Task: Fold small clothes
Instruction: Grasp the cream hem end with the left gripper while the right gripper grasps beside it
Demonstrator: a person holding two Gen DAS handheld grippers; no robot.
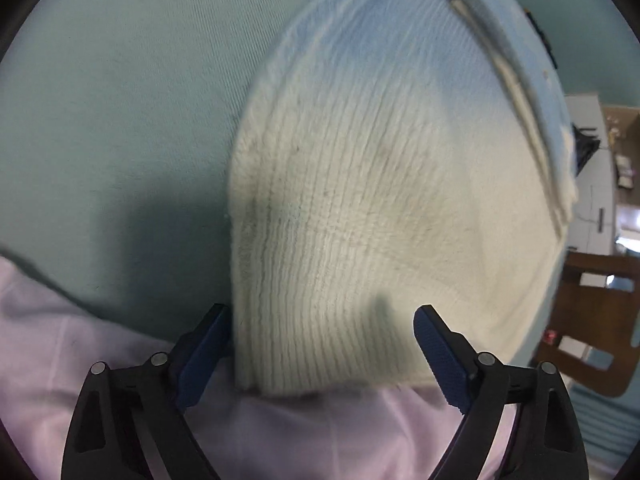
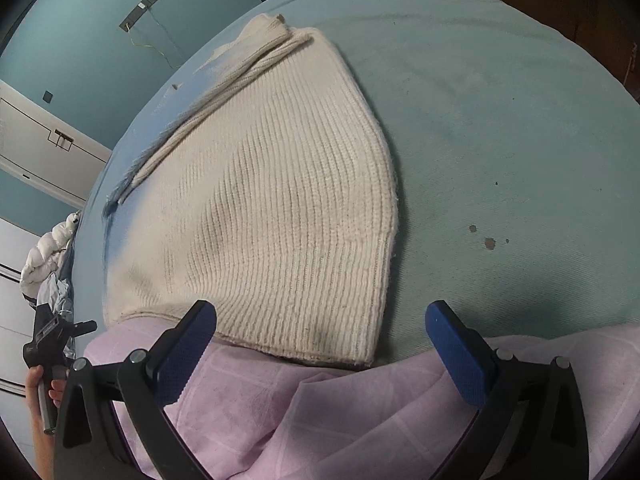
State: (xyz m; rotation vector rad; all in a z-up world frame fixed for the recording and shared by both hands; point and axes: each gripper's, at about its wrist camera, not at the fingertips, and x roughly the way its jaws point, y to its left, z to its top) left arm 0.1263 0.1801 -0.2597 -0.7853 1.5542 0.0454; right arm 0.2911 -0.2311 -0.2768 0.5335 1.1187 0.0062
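A cream ribbed knit garment (image 1: 360, 208) lies folded flat on the teal table cover (image 1: 120, 120); it also shows in the right wrist view (image 2: 280, 208). Its near edge overlaps a pink cloth (image 1: 280, 432), also in the right wrist view (image 2: 320, 408). My left gripper (image 1: 320, 320) is open and empty, hovering over the knit's near edge. My right gripper (image 2: 320, 316) is open and empty above the knit's near right corner and the pink cloth. The left gripper body and a hand show at the lower left of the right wrist view (image 2: 48, 344).
The teal cover (image 2: 500, 140) spreads to the right of the knit with small dark spots (image 2: 488, 242). A wooden chair (image 1: 596, 320) stands beyond the table edge. A heap of clothes (image 2: 48, 256) lies off the table's left edge.
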